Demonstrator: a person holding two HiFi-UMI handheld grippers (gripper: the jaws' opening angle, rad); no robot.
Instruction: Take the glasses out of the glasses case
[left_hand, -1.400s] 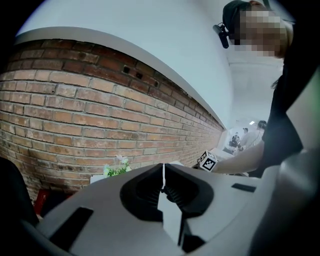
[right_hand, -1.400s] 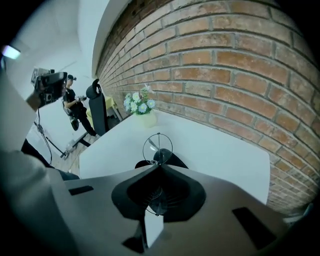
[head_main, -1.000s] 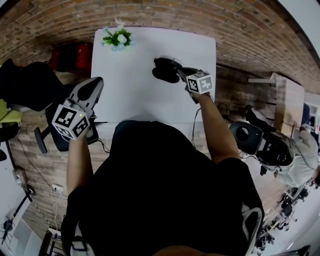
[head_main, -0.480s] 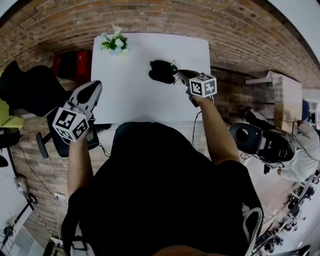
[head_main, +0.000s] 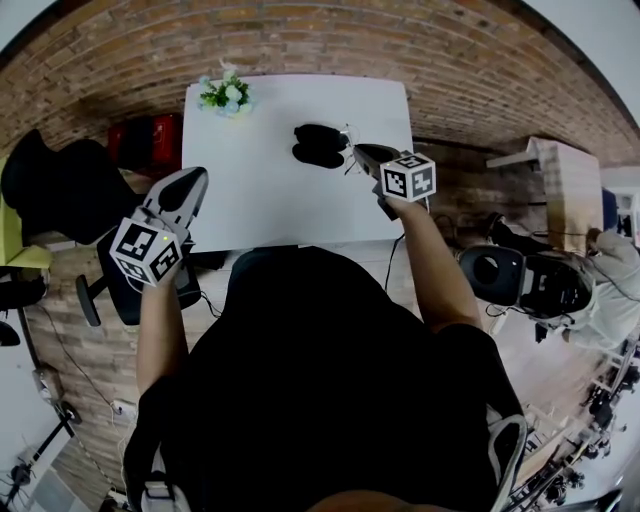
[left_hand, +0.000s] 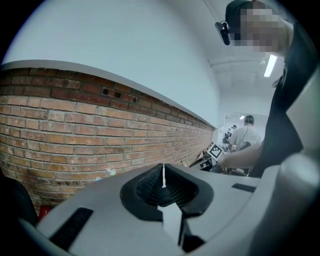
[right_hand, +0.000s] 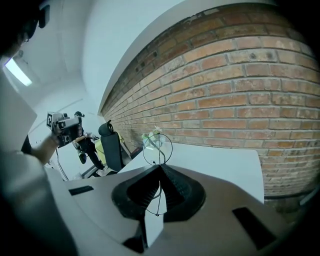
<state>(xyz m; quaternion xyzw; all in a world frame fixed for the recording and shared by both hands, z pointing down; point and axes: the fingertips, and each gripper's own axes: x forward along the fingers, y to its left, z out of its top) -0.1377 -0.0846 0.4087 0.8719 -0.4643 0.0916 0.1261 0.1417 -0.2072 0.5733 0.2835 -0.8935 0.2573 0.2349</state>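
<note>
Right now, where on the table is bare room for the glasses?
The table is bare across its middle and near half, below the flowers and left of the glasses case. It is crowded at the far right, where the right tongs hold the glasses beside the case.

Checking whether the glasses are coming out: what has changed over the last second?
The right gripper, shut on the thin-rimmed glasses, has drawn away from the black case toward the person's right. The left gripper, shut and empty, stayed beside the table, off its left edge; the case and the flowers kept their places on it.
</note>
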